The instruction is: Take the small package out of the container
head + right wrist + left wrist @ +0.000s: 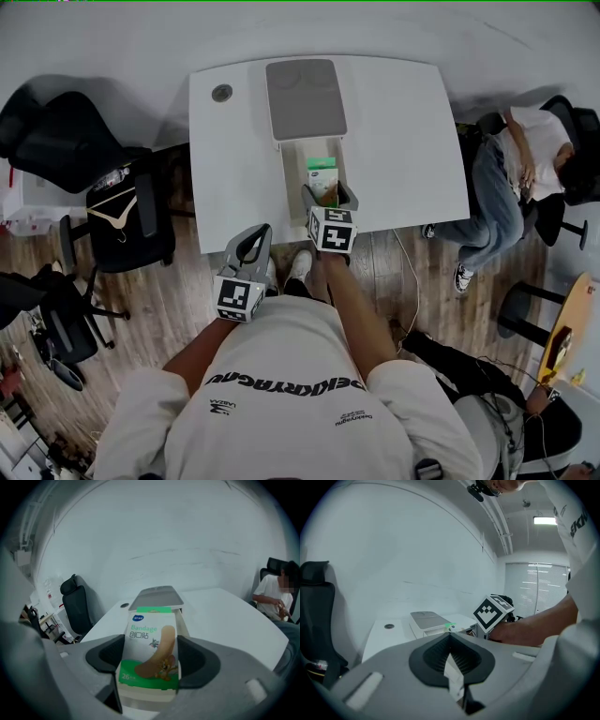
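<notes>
white rounded-corner table stands against a plain white wall. brown wood-plank floor. black padded office chair by the wall, left of the table; second black chair near it, pale coat hanger on it. pale slatted window blinds at the far end. rectangular ceiling light lit.

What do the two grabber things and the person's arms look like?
Both the left gripper and the right gripper are smooth grey plastic with dark ribbed pads inside the jaws. Each carries a white cube printed with black square markers. The person wears a white short-sleeved T-shirt with black lettering.
</notes>
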`<state>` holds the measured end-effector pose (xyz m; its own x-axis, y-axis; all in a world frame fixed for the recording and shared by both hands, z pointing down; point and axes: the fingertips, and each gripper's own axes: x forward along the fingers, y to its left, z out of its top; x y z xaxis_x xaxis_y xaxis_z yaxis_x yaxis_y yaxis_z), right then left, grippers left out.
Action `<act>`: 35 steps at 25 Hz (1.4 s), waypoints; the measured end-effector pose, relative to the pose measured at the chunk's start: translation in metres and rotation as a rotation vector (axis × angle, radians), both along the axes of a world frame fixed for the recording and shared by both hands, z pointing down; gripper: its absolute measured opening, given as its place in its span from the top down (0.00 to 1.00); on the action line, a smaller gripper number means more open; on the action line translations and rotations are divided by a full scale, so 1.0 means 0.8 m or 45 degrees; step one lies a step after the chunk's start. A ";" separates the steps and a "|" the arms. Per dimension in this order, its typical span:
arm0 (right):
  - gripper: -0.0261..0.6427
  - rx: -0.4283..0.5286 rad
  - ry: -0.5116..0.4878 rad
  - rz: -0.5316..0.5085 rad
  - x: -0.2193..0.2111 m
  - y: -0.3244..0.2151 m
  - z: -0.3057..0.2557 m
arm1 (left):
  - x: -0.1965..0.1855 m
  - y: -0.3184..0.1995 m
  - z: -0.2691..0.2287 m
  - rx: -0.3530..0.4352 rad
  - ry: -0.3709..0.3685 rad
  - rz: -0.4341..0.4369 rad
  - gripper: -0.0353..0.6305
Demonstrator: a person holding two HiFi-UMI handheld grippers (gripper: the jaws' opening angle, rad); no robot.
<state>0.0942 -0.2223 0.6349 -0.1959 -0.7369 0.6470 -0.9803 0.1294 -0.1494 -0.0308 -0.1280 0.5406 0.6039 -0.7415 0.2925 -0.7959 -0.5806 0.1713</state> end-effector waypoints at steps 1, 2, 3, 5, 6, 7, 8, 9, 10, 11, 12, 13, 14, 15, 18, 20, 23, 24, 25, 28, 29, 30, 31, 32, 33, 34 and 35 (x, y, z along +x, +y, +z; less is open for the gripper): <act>0.45 0.011 -0.001 0.001 0.000 0.003 -0.003 | 0.000 0.002 -0.001 0.003 0.001 0.001 0.94; 0.45 0.022 -0.002 0.000 -0.001 0.005 -0.006 | -0.001 0.004 -0.002 0.006 0.001 0.004 0.94; 0.45 0.032 -0.003 -0.002 -0.003 0.007 -0.009 | -0.002 0.005 -0.003 0.010 0.001 0.006 0.94; 0.45 0.050 -0.006 -0.004 -0.004 0.013 -0.015 | -0.002 0.009 -0.004 0.016 -0.001 0.012 0.94; 0.45 0.059 -0.009 -0.005 -0.005 0.017 -0.017 | -0.002 0.011 -0.005 0.020 -0.002 0.014 0.94; 0.45 0.067 -0.013 -0.006 -0.005 0.021 -0.020 | -0.001 0.013 -0.007 0.026 -0.002 0.017 0.94; 0.45 0.076 -0.018 -0.006 -0.005 0.024 -0.024 | 0.000 0.015 -0.010 0.033 0.000 0.020 0.94; 0.45 0.086 -0.023 -0.007 -0.005 0.028 -0.027 | 0.001 0.017 -0.012 0.039 0.000 0.023 0.94; 0.45 0.097 -0.027 -0.007 -0.006 0.031 -0.031 | 0.001 0.019 -0.014 0.042 0.000 0.025 0.94; 0.45 0.108 -0.030 -0.008 -0.006 0.034 -0.034 | 0.001 0.020 -0.015 0.045 -0.001 0.027 0.94; 0.45 0.119 -0.034 -0.009 -0.007 0.036 -0.038 | 0.001 0.021 -0.017 0.050 -0.001 0.030 0.94; 0.45 0.128 -0.039 -0.010 -0.007 0.039 -0.042 | 0.001 0.023 -0.019 0.057 0.000 0.032 0.94; 0.45 0.138 -0.045 -0.010 -0.007 0.042 -0.045 | 0.002 0.024 -0.020 0.066 0.000 0.034 0.94; 0.45 0.148 -0.051 -0.011 -0.007 0.044 -0.049 | 0.001 0.024 -0.021 0.074 -0.002 0.034 0.94; 0.45 0.186 -0.063 -0.012 -0.008 0.050 -0.061 | 0.001 0.027 -0.025 0.084 0.002 0.040 0.94; 0.45 0.210 -0.069 -0.016 -0.009 0.055 -0.068 | 0.000 0.028 -0.028 0.089 0.007 0.041 0.94; 0.45 0.243 -0.078 -0.024 -0.010 0.060 -0.079 | 0.000 0.029 -0.033 0.100 0.009 0.041 0.94; 0.45 0.251 -0.081 -0.025 -0.010 0.062 -0.082 | 0.001 0.029 -0.034 0.103 0.010 0.042 0.94; 0.45 0.259 -0.084 -0.026 -0.009 0.065 -0.085 | 0.002 0.029 -0.036 0.106 0.010 0.043 0.94; 0.45 0.280 -0.094 -0.035 -0.009 0.072 -0.091 | 0.004 0.031 -0.039 0.115 0.012 0.048 0.94; 0.45 0.288 -0.098 -0.038 -0.009 0.074 -0.093 | 0.005 0.032 -0.040 0.118 0.014 0.050 0.94; 0.45 0.296 -0.102 -0.041 -0.010 0.075 -0.096 | 0.005 0.032 -0.041 0.121 0.015 0.052 0.94; 0.45 0.305 -0.103 -0.044 -0.011 0.077 -0.099 | 0.005 0.033 -0.042 0.123 0.015 0.053 0.94; 0.45 0.313 -0.105 -0.047 -0.012 0.079 -0.102 | 0.004 0.034 -0.042 0.124 0.014 0.055 0.94; 0.45 0.321 -0.106 -0.050 -0.013 0.082 -0.105 | 0.004 0.034 -0.042 0.124 0.014 0.056 0.94; 0.45 0.330 -0.108 -0.053 -0.014 0.084 -0.108 | 0.003 0.035 -0.042 0.123 0.014 0.057 0.94; 0.45 0.339 -0.111 -0.056 -0.015 0.087 -0.110 | 0.003 0.036 -0.043 0.124 0.016 0.058 0.94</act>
<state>0.0822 -0.1525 0.5467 -0.2783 -0.8681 0.4111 -0.9577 0.2178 -0.1883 -0.0287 -0.0991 0.5066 0.6409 -0.7376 0.2126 -0.7664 -0.6307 0.1220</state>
